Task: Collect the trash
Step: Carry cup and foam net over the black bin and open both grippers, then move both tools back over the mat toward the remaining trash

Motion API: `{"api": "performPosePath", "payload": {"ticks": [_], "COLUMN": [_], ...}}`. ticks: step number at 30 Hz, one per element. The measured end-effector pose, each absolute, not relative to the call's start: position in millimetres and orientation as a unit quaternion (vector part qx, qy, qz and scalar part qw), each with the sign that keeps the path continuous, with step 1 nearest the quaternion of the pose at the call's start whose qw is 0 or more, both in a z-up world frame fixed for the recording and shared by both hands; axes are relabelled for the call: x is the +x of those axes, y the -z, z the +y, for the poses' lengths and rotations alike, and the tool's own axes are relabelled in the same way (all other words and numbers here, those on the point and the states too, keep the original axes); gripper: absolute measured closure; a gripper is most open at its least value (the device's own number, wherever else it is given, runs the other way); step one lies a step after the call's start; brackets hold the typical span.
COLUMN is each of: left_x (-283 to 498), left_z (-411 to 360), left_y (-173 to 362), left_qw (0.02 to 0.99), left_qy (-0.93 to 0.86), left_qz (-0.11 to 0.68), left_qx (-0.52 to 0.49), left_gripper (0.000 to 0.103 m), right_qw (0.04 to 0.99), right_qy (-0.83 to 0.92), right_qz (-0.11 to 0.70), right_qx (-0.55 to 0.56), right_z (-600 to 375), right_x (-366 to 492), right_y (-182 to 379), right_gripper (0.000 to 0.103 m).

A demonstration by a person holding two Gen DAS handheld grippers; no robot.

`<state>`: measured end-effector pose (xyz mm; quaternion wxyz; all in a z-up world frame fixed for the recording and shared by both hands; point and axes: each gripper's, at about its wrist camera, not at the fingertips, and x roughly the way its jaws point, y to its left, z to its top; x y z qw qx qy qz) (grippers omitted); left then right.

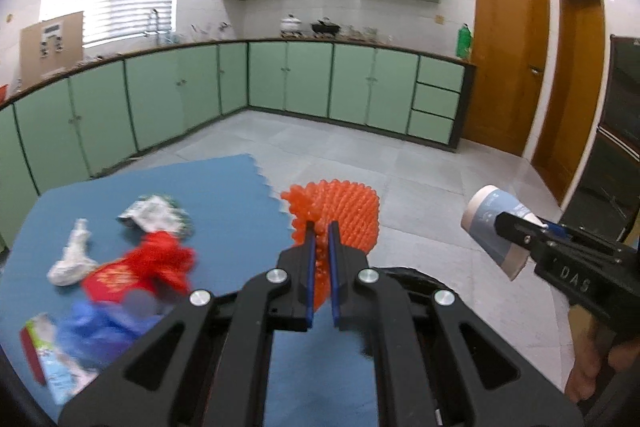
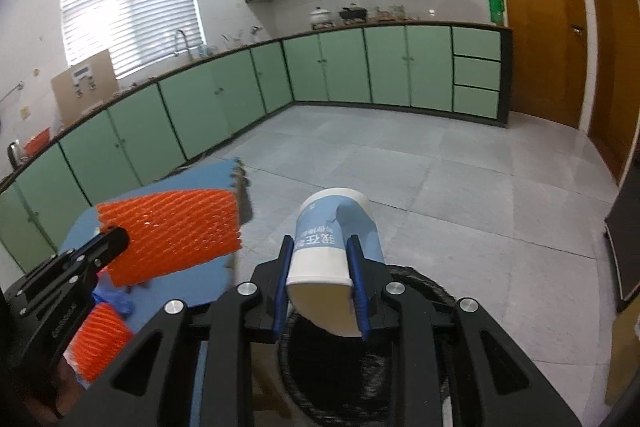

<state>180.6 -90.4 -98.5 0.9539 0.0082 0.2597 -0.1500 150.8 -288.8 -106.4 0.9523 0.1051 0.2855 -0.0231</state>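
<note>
Left wrist view:
- The orange net [image 1: 340, 215] sits pinched between the left gripper [image 1: 322, 227] jaws, which are closed down on it to a narrow slot.
- Most of the net fans out beyond the tips toward 12 o'clock; a strip of it runs back between the blue pads toward the camera.
- The net hangs over the edge of the blue mat [image 1: 224, 187], where mat meets grey floor [image 1: 420, 187].
- At 9 o'clock of the jaws, loose on the mat and blurred: a white wad [image 1: 72, 259], a crumpled printed wrapper [image 1: 152, 213], a red bag [image 1: 140, 267], a blue glove [image 1: 100, 331] and a carton [image 1: 48, 359] at 8 o'clock.
- At 3 o'clock, well apart, the right gripper [image 1: 516, 227] grips a paper cup [image 1: 492, 227], its rim toward 5 o'clock; a hand [image 1: 592, 367] holds the handle below.

Right wrist view:
- The cup [image 2: 336, 239] lies between the right gripper [image 2: 320, 251] jaws, base pointing away toward 12 o'clock, open rim toward the camera.
- The jaws are part open, both pads pressed to the cup's sides near the rim; the cup wall is dented at 1 o'clock.
- Under the cup, at 6 o'clock, lies the dark mouth of a black bin [image 2: 420, 287].
- At 9 o'clock the left gripper [image 2: 112, 239] holds the net [image 2: 172, 235] by its near edge, above the mat [image 2: 192, 287].
- A second orange net [image 2: 100, 343] and the glove [image 2: 116, 301] lie at 8 o'clock.
</note>
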Motion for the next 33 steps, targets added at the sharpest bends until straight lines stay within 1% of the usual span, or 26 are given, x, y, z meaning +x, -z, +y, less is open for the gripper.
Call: {"api": "performPosePath", "payload": {"ticks": [4, 11, 14, 16, 17, 18, 20, 21, 22, 23, 25, 26, 27, 29, 33], "left_x": [202, 228, 237, 242, 244, 246, 245, 244, 244, 243, 238, 236, 234, 229, 215], "left_z": [-120, -145, -151, -152, -153, -152, -151, -150, -148, -145, -137, -133, -128, -114, -83], "left_y": [117, 140, 146, 150, 152, 154, 154, 153, 152, 150, 145, 143, 141, 135, 122], "left_qw": [0.945, 0.938, 0.937, 0.936, 0.936, 0.935, 0.934, 0.934, 0.934, 0.935, 0.940, 0.941, 0.942, 0.946, 0.952], "left_qy": [0.163, 0.171, 0.173, 0.172, 0.172, 0.171, 0.174, 0.175, 0.177, 0.176, 0.170, 0.168, 0.166, 0.156, 0.129], "left_qz": [0.282, 0.301, 0.304, 0.307, 0.308, 0.310, 0.312, 0.311, 0.310, 0.307, 0.297, 0.293, 0.290, 0.284, 0.277], "left_qx": [0.012, 0.016, 0.016, 0.016, 0.016, 0.016, 0.015, 0.014, 0.012, 0.011, 0.010, 0.009, 0.008, 0.003, 0.000], "left_gripper": [0.098, 0.098, 0.095, 0.083, 0.068, 0.056, 0.055, 0.053, 0.051, 0.046, 0.042, 0.039, 0.035, 0.033, 0.031], "right_qw": [0.947, 0.942, 0.940, 0.939, 0.938, 0.936, 0.933, 0.932, 0.931, 0.931, 0.932, 0.933, 0.935, 0.937, 0.943], "right_qy": [0.038, 0.047, 0.045, 0.044, 0.048, 0.050, 0.054, 0.059, 0.065, 0.074, 0.092, 0.101, 0.106, 0.108, 0.092], "right_qz": [0.299, 0.309, 0.314, 0.319, 0.320, 0.323, 0.328, 0.329, 0.330, 0.328, 0.319, 0.314, 0.310, 0.306, 0.294], "right_qx": [0.108, 0.121, 0.124, 0.124, 0.126, 0.128, 0.138, 0.140, 0.141, 0.142, 0.144, 0.142, 0.137, 0.127, 0.122], "right_z": [-313, -340, -345, -347, -349, -350, -355, -358, -360, -360, -361, -359, -356, -348, -325], "right_x": [160, 173, 178, 182, 184, 183, 184, 185, 183, 181, 175, 171, 168, 165, 158], "right_y": [125, 150, 162, 171, 173, 176, 183, 185, 186, 186, 184, 183, 180, 174, 160], "right_gripper": [0.077, 0.076, 0.070, 0.064, 0.060, 0.053, 0.048, 0.040, 0.028, 0.022, 0.007, 0.005, 0.005, 0.005, 0.005]}}
